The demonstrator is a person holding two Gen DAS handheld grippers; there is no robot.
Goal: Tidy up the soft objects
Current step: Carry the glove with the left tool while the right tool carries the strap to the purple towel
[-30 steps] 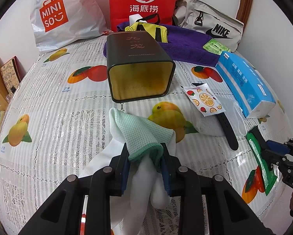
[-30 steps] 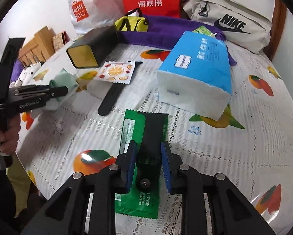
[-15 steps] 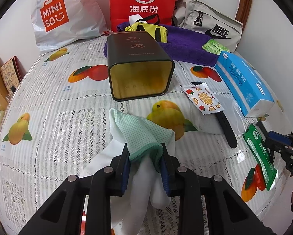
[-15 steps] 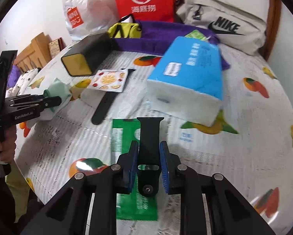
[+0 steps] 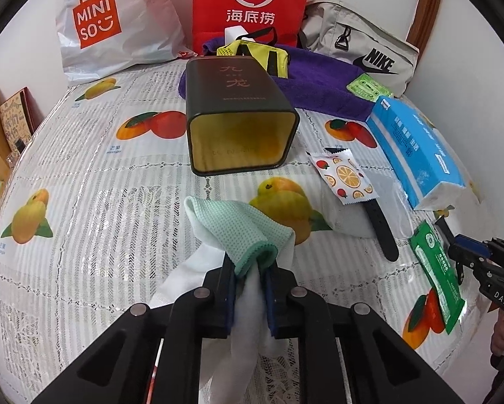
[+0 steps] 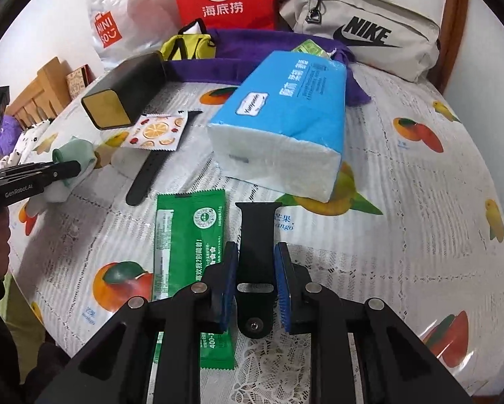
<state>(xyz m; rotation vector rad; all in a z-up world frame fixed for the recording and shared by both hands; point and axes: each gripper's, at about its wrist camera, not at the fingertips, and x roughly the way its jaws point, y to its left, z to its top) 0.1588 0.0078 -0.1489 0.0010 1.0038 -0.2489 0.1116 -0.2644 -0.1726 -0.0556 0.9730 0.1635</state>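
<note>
Between the pads of the left gripper (image 5: 249, 289) sits a soft bundle: a green cloth (image 5: 241, 232) folded over a white cloth (image 5: 252, 306). The jaws have just been closing and now pinch the bundle tight, just in front of the dark tin (image 5: 238, 118), which lies on its side with its open yellow mouth facing the bundle. To the right of the tin lies a fruit packet (image 5: 344, 176), with a black strap (image 5: 383, 232) under it and a blue tissue pack (image 5: 416, 155) past that. Behind the tin are a purple towel (image 5: 319, 84), a red bag (image 5: 252, 3) and a grey bag (image 5: 363, 50). Farther right of the tin, the right gripper (image 6: 255, 286) pinches a black watch band (image 6: 257, 252), beside a green packet (image 6: 188, 245) on the fruit tablecloth (image 6: 420, 202).
</note>
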